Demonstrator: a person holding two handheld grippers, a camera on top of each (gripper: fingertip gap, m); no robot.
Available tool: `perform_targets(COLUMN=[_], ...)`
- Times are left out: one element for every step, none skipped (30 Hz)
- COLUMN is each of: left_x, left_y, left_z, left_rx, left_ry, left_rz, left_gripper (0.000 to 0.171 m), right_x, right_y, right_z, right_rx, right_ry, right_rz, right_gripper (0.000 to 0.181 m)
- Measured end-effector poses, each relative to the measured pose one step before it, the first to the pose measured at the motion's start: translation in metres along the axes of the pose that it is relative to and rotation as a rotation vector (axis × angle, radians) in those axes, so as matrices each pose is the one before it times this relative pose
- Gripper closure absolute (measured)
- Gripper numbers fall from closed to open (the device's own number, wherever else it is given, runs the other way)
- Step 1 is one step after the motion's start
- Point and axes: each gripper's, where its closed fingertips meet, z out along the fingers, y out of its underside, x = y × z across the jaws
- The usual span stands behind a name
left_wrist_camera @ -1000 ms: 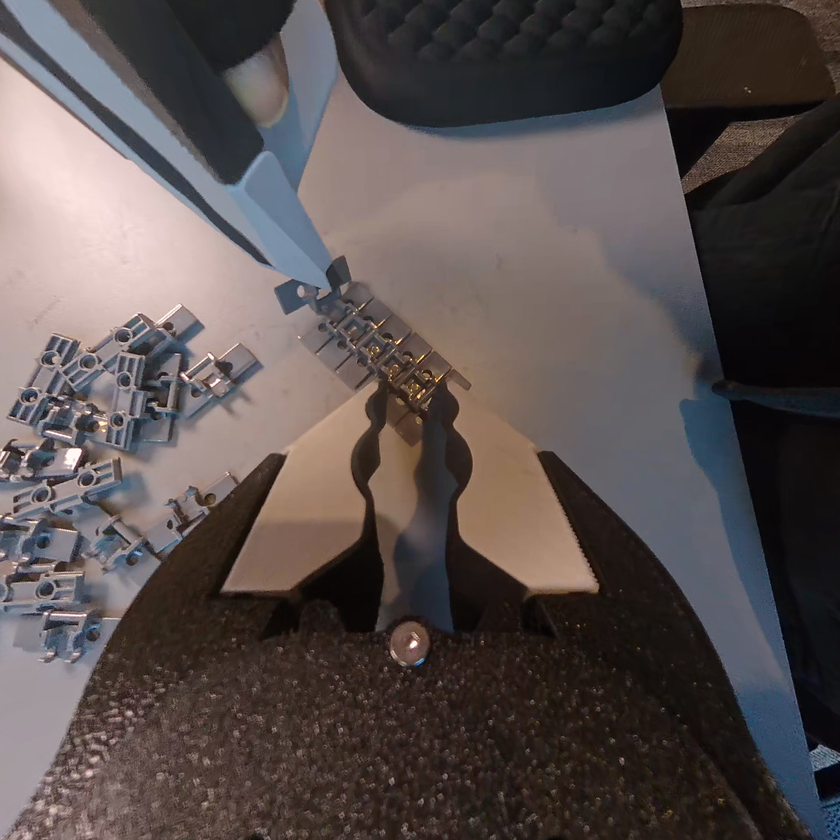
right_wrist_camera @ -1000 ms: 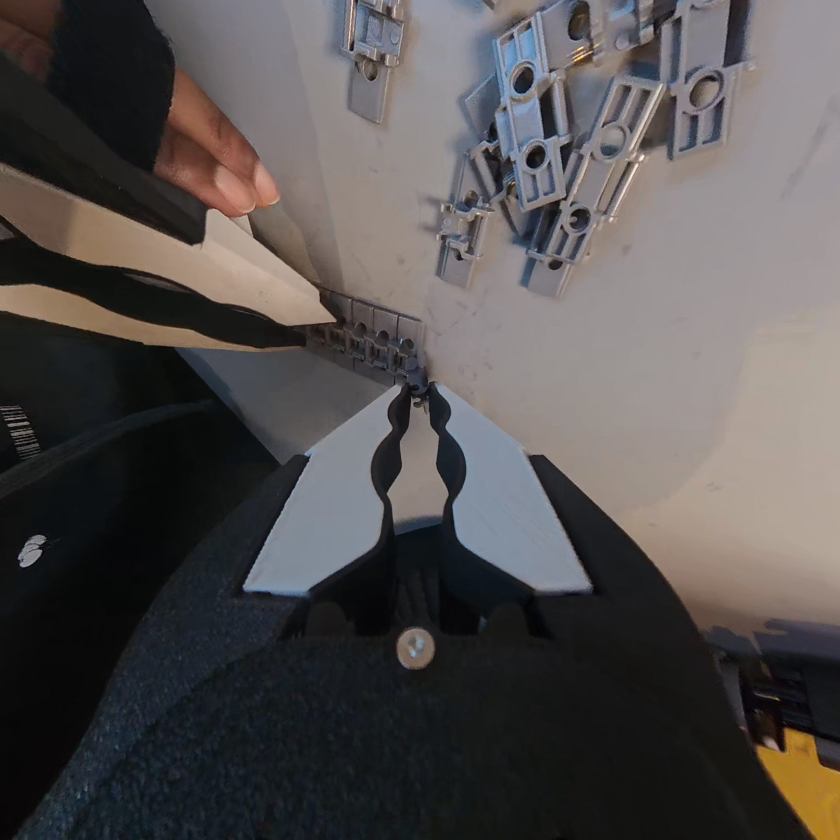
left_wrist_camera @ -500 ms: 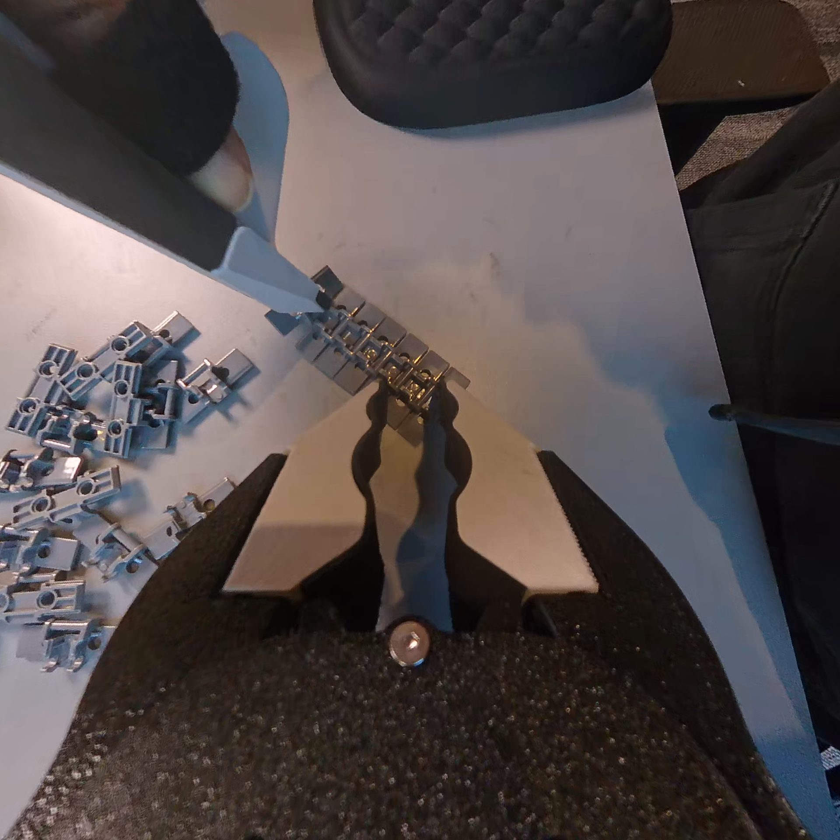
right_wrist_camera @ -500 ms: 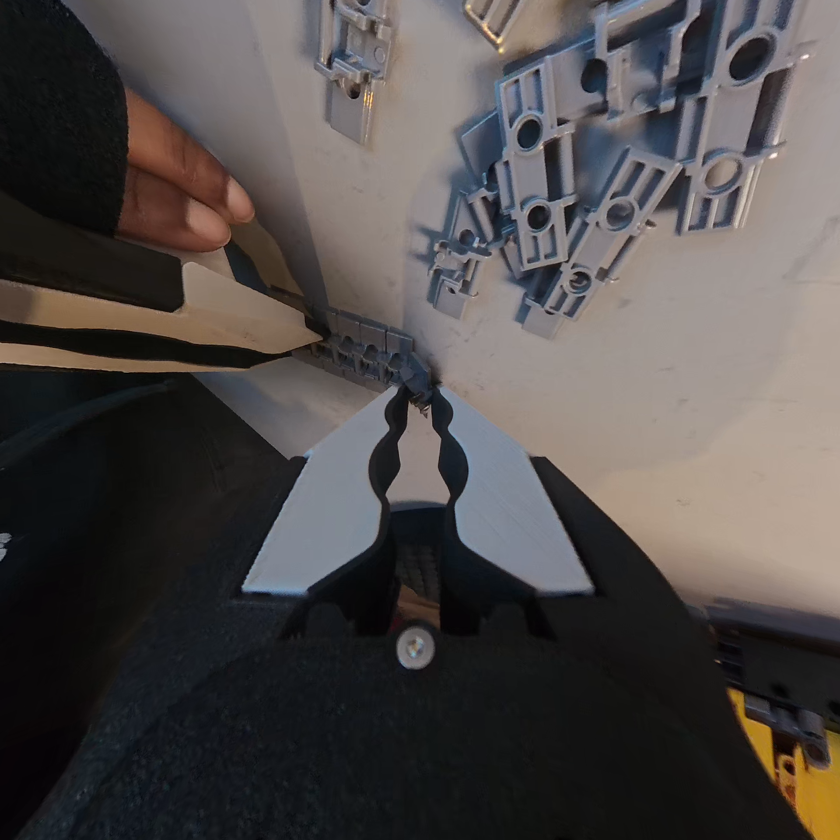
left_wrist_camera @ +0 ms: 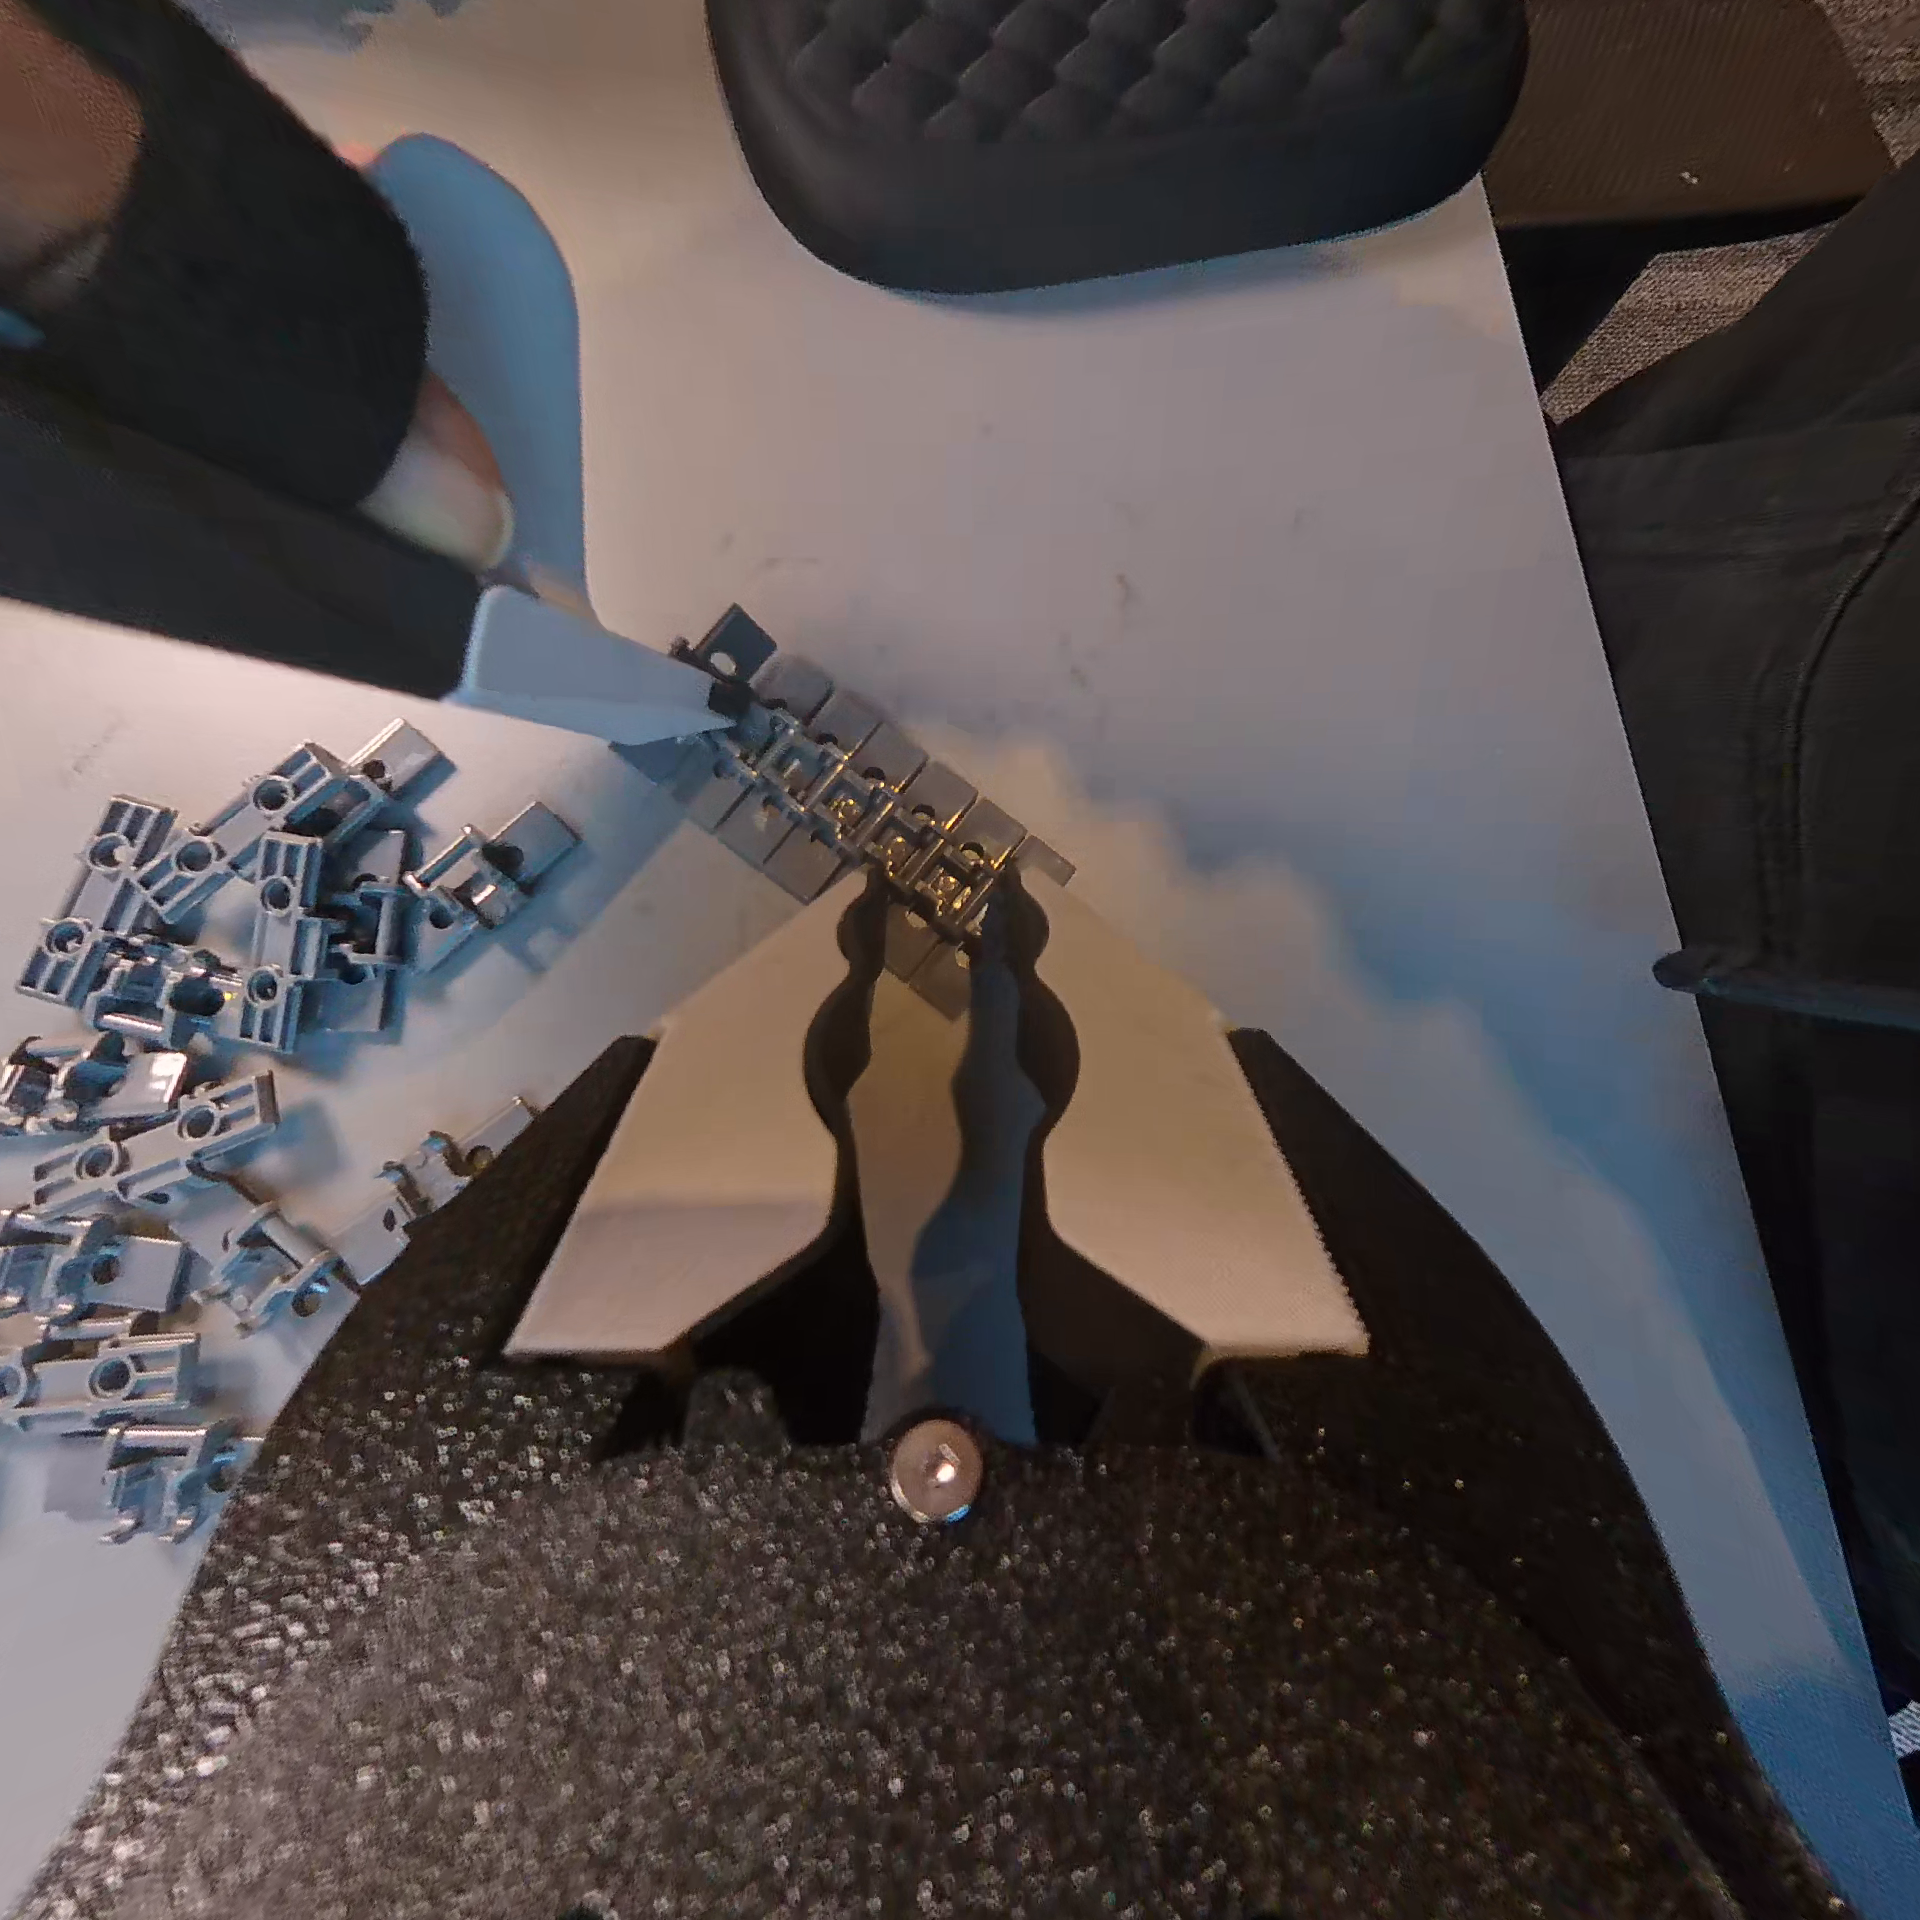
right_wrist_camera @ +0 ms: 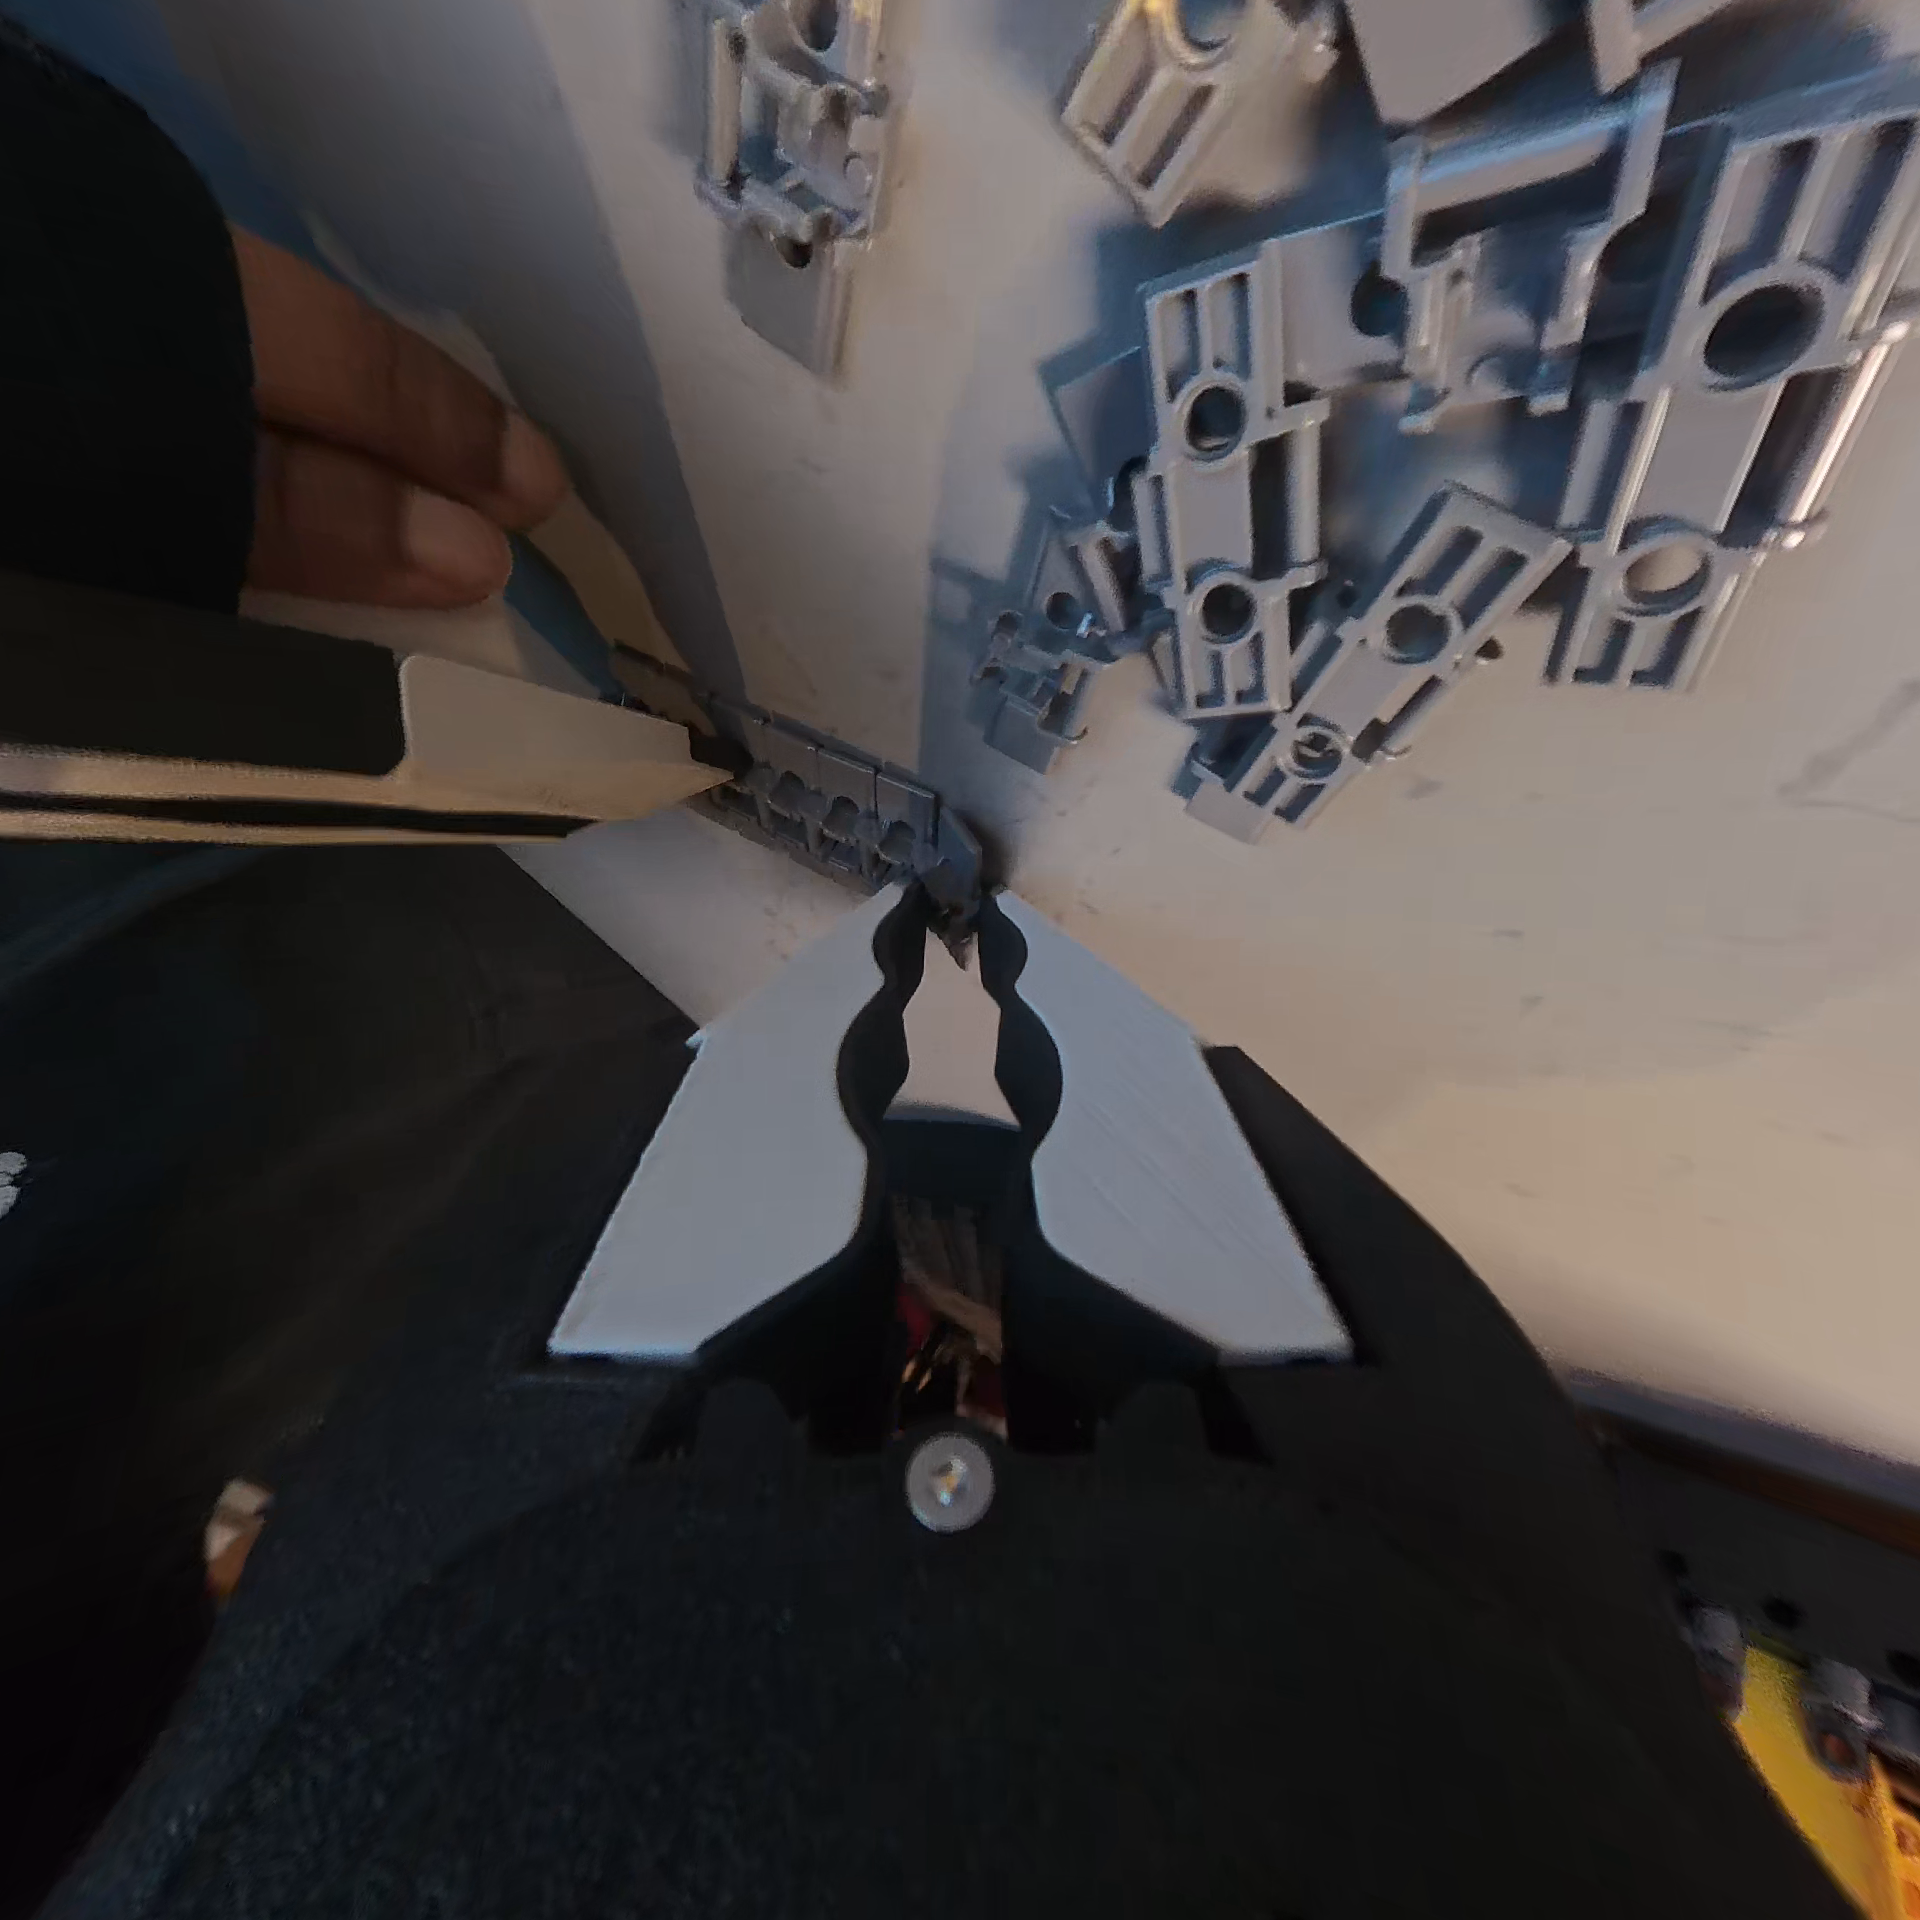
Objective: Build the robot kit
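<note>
A short chain of joined grey plastic links (left_wrist_camera: 831, 790) lies on the white table (left_wrist_camera: 1143, 499). My left gripper (left_wrist_camera: 940, 909) is shut on the chain's near end. My right gripper (left_wrist_camera: 717, 712) comes in from the upper left and is shut on the last link (left_wrist_camera: 736, 646) at the far end, which is tipped up. In the right wrist view my right gripper (right_wrist_camera: 951, 914) pinches that end link, the chain (right_wrist_camera: 831, 784) runs left from it, and my left gripper (right_wrist_camera: 707, 774) holds the other end. A hand (right_wrist_camera: 395, 488) rests on the left gripper.
A pile of loose grey links (left_wrist_camera: 208, 935) lies to the left of the chain and also shows in the right wrist view (right_wrist_camera: 1455, 468). A black quilted cushion (left_wrist_camera: 1122, 125) overlaps the table's far edge. Dark fabric (left_wrist_camera: 1766, 727) lies past the right edge. A yellow object (right_wrist_camera: 1849, 1766) is at the lower right. The gap from one gripper's tips to the other's is roughly 6 centimeters. Measured from the fingertips, the yellow object (right_wrist_camera: 1849, 1766) is 20 centimeters or so from the right gripper and 30 centimeters from the left.
My right gripper has swung flatter and tipped the end link up against the chain. The right wrist view has come closer to the loose pile. My left gripper has kept its hold.
</note>
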Motion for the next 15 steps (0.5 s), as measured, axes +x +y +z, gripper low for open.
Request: perform_targets(left_x=[0.00001,-0.00014,-0.00012,-0.00002,0.00011,-0.00004,0.00009,0.0,-0.00007,0.00013,-0.00002,0.00003,0.00001,0.00005,0.00008], left_y=[0.00001,0.00008,0.00011,-0.00003,0.0,-0.00007,0.00004,0.00001,0.00003,-0.00002,0.00005,-0.00001,0.00005,-0.00004,-0.00002], left_z=[-0.00006,-0.0001,-0.00017,0.00005,-0.00004,0.0,-0.00008,-0.00003,0.0001,0.00003,-0.00006,0.0,-0.00006,0.00002,-0.00002], left_rx=[0.00068,0.00014,0.00038,0.00094,-0.00001,0.00028,0.00042,0.00016,0.00007,0.00017,0.00011,0.00029,0.00034,0.00027,0.0004], left_ry=[0.0,-0.0008,0.0004,0.0018,0.0027,0.0023,0.0012,0.0005,-0.0001,-0.0005,0.0,-0.0002,-0.0002,0.0003,0.0011], left_rz=[-0.0024,-0.002,-0.0037,-0.0044,-0.0025,-0.0024,-0.0013,-0.0009,-0.0006,0.0004,-0.0002,0.0004,0.0003,-0.0001,-0.0008], left_gripper=[0.15,0.15,0.15,0.15,0.15,0.15,0.15,0.15,0.15,0.15,0.15,0.15,0.15,0.15,0.15], right_x=[0.0001,-0.00016,-0.00022,-0.00024,-0.00024,-0.00162,-0.00037,0.00068,-0.0004,-0.00086,0.00194,0.00247,0.00065,-0.00016,0.0004], right_y=[0.00054,0.00031,0.0008,0.00114,0.00089,0.00132,0.00209,0.00128,0.00048,-0.00086,-0.00171,-0.00054,-0.00014,-0.00025,-0.00091], right_z=[-0.00026,-0.00022,-0.00026,-0.00032,-0.00063,-0.0008,-0.00092,-0.00107,-0.00088,-0.00048,-0.0001,0.00026,-0.00013,-0.00006,0.00003], right_rx=[0.0297,0.0393,0.0449,0.0478,0.0493,0.0449,0.036,0.0361,0.0371,0.0385,0.038,0.0231,0.0166,0.0142,0.0163], right_ry=[0.0092,0.0067,0.0001,-0.013,-0.0232,-0.0359,-0.0246,-0.0101,-0.0134,-0.0158,0.002,0.007,-0.0019,-0.0037,0.0048], right_rz=[-0.0231,-0.0113,-0.0148,-0.0039,0.0077,0.012,0.0083,-0.0039,-0.0022,0.002,0.0028,-0.0043,-0.0074,-0.002,-0.0018], right_gripper=[0.173,0.172,0.171,0.17,0.168,0.163,0.16,0.158,0.156,0.155,0.156,0.161,0.162,0.162,0.163])
